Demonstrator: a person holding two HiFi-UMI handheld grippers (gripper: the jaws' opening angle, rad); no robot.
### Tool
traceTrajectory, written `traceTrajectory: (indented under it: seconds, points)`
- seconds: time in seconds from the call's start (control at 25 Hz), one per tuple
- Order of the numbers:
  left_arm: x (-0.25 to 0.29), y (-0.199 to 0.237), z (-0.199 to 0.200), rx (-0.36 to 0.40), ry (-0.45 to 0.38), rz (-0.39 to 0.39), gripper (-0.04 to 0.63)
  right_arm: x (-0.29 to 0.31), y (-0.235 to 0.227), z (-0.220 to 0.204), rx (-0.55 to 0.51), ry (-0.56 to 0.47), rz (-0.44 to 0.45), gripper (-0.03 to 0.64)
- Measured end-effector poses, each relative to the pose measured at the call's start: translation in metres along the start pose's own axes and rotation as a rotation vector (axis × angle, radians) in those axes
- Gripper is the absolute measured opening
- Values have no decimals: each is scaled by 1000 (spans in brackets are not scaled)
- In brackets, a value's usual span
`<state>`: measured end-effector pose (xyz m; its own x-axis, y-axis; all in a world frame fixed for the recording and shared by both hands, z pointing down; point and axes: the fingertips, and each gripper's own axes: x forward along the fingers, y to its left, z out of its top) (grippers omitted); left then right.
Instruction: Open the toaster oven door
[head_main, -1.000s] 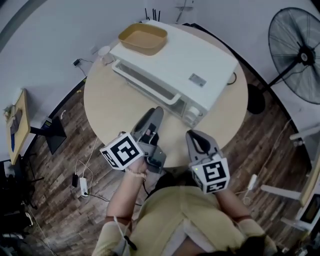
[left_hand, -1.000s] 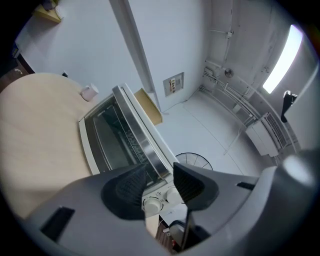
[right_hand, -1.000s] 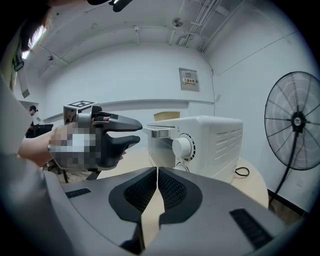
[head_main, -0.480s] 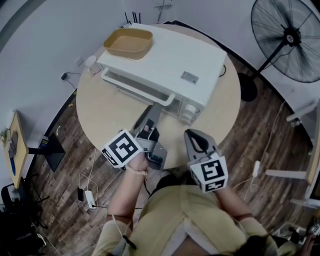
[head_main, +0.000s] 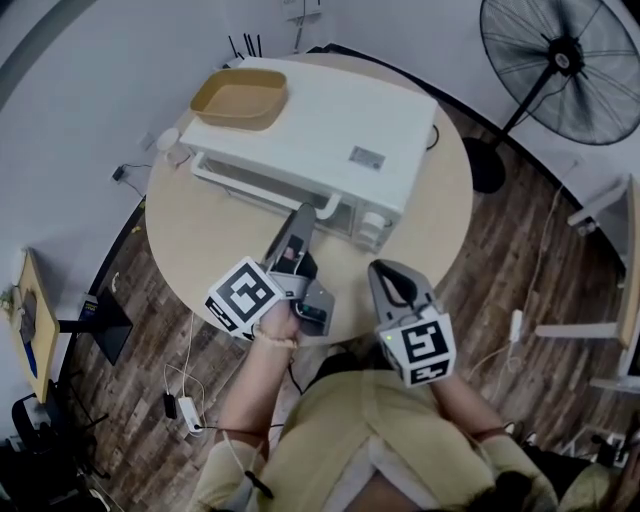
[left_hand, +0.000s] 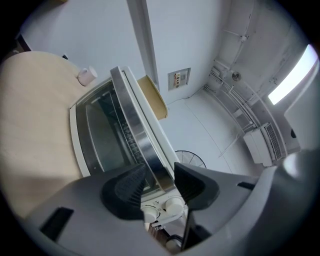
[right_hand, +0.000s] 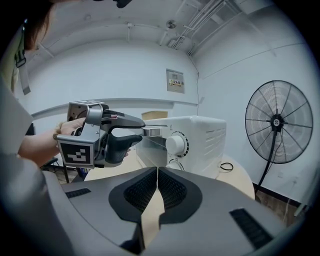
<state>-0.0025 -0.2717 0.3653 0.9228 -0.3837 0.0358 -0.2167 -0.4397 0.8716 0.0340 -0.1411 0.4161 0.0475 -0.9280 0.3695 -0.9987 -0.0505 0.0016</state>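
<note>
The white toaster oven (head_main: 330, 140) stands on the round table (head_main: 205, 240), its glass door (left_hand: 102, 135) facing me. A silver handle bar (left_hand: 135, 125) runs along the door's top edge. My left gripper (head_main: 303, 215) lies level at the handle's right end. Its jaws (left_hand: 159, 182) have just been opening and are open, one on each side of the bar. From the right gripper view, the left gripper (right_hand: 143, 132) brackets the handle end above and below. My right gripper (head_main: 392, 275) hangs back at the table's near edge, shut (right_hand: 157, 175) on nothing.
A tan tray (head_main: 238, 98) sits on the oven's top. Two white knobs (right_hand: 176, 144) are on the oven's front, right of the door. A small white object (head_main: 165, 138) lies at the table's far left. A standing fan (head_main: 565, 60) is on the floor to the right.
The left gripper has moved forward, so its fingers now reach the door handle. The right gripper has stayed in place. The head view has shifted a little.
</note>
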Motion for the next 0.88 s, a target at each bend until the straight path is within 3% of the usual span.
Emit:
traceTrajectory:
  seconds: [0.2,0.4,0.56,0.72,0.88]
  points:
    - [8,-1,-3,-26,6,-21,163,0,-5,-1,13,-5,-17,5]
    - [7,-1,-1,4,10,-8,163,0,-7,0,-2,8,-12,5]
    - [10,-3,-3,-55,-6,-39,158,2,-8,1,-8,0,1,4]
    - [5,1,0,-36,-4,-4,155,4,-9,4,7,-30,2,5]
    - [9,-9,-1,-151,-39,-62,140,3,-6,3,-8,-14,33,5]
